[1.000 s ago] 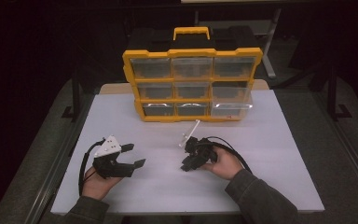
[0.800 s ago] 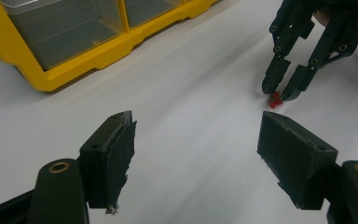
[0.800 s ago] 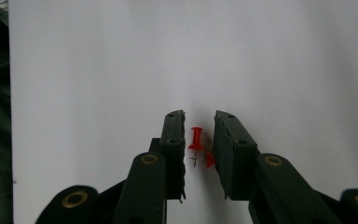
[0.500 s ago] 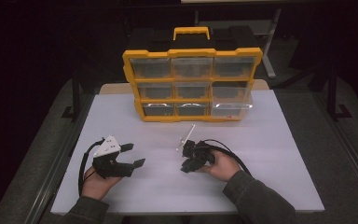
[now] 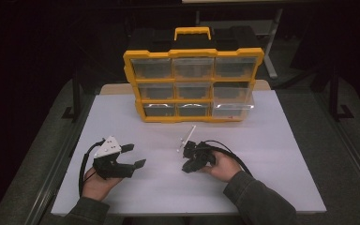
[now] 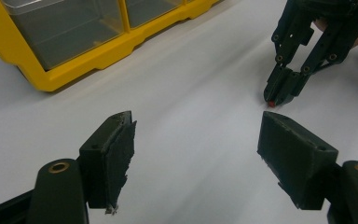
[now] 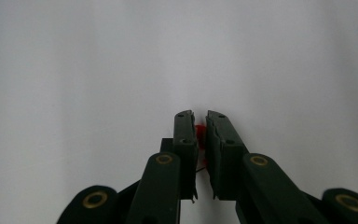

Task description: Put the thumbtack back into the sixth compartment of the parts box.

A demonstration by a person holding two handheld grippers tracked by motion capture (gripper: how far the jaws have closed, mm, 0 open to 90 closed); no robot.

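Note:
My right gripper point(image 5: 186, 167) points down at the white table point(image 5: 262, 154), right of centre. Its jaws have just been closing, and a small red piece point(image 7: 200, 130) is now pinched between the pads at the tips. In the left gripper view that red piece point(image 6: 271, 103) peeks out under the tips of the right gripper point(image 6: 277, 93), against the table. My left gripper point(image 5: 137, 155) rests at the front left, open, with bare table between its jaws point(image 6: 198, 140). It faces the right gripper.
A yellow organizer point(image 5: 192, 84) with clear drawers stands upright at the back centre of the table. Its bottom right drawer point(image 5: 232, 110) is pulled partly out. Bare white surface lies between the organizer and both grippers.
The right gripper's jaws look drawn closer together at the table. Both hands stay where they were, and the left gripper is unchanged.

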